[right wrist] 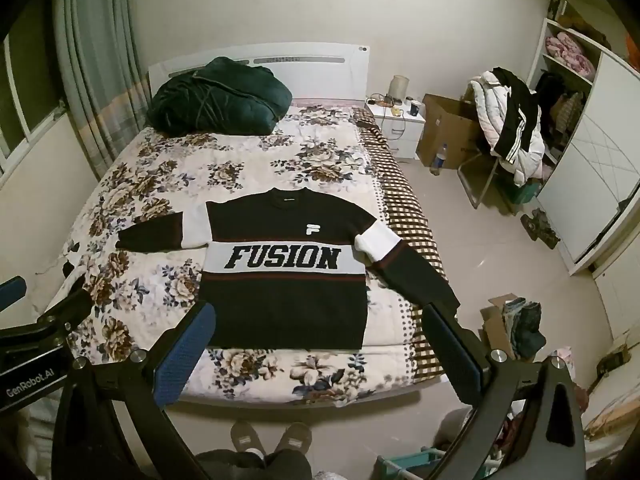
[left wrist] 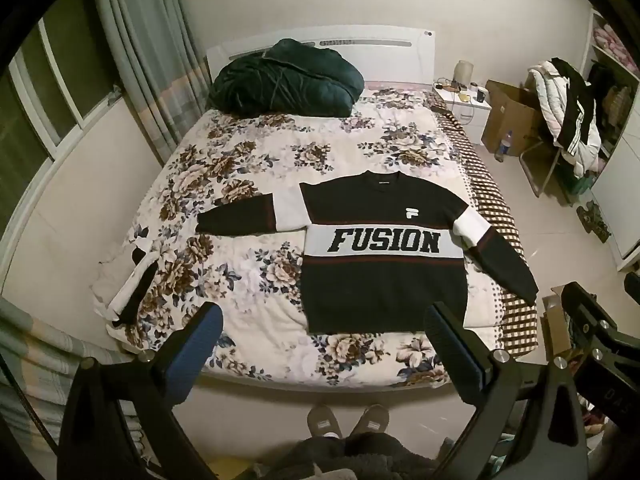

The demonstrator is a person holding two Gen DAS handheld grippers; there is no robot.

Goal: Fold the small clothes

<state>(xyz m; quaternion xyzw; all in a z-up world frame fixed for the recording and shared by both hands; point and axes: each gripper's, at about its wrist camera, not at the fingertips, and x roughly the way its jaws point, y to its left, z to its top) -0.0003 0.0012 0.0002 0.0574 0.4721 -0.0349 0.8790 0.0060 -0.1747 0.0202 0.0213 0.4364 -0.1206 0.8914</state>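
A black sweater (left wrist: 384, 292) with a white band reading FUSION lies flat and face up on the floral bed (left wrist: 248, 264), sleeves spread to both sides. It also shows in the right wrist view (right wrist: 284, 304). Its right sleeve (right wrist: 416, 280) hangs toward the bed's checked edge. My left gripper (left wrist: 324, 320) is open and empty, held above the bed's near edge in front of the sweater's hem. My right gripper (right wrist: 320, 320) is open and empty, also near the hem. A folded white and black garment (left wrist: 132, 284) lies at the bed's left edge.
A dark green duvet (left wrist: 284, 80) is piled at the headboard. A nightstand (right wrist: 398, 124), cardboard box (right wrist: 448, 132) and a chair heaped with clothes (right wrist: 508, 124) stand right of the bed. A wardrobe (right wrist: 592, 168) is at far right. My slippered feet (left wrist: 348, 420) are at the bed's foot.
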